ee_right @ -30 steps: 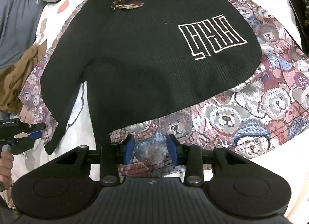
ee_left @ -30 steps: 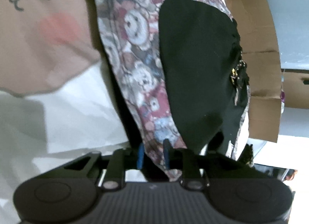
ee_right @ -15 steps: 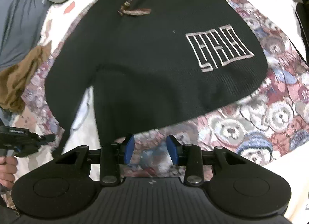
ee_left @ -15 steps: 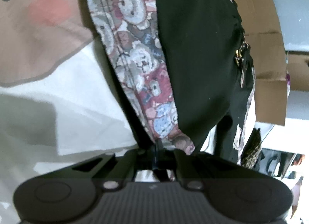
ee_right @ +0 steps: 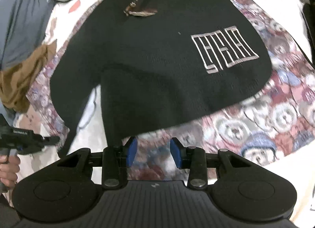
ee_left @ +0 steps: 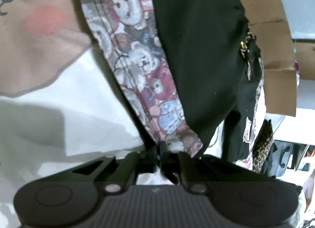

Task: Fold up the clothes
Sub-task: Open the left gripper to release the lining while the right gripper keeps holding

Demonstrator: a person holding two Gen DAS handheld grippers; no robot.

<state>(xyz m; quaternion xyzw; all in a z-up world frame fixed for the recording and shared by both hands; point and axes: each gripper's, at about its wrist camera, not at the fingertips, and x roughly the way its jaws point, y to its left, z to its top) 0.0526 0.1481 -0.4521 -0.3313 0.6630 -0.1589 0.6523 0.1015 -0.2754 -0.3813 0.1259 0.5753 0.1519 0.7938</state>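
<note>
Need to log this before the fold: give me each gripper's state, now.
Left gripper: shut on the edge of the teddy-bear fabric.
Right gripper: open, holding nothing, hovering by the black sweater.

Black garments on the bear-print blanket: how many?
1: the black sweater lies spread on the bear-print blanket, white logo toward the right. Others may be hidden beyond the frame.

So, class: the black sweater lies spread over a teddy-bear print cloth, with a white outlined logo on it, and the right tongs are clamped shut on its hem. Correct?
Not quite. The right wrist view shows the right tongs open and holding nothing, just short of the hem. The black sweater, its logo and the teddy-bear print cloth are as described.
</note>
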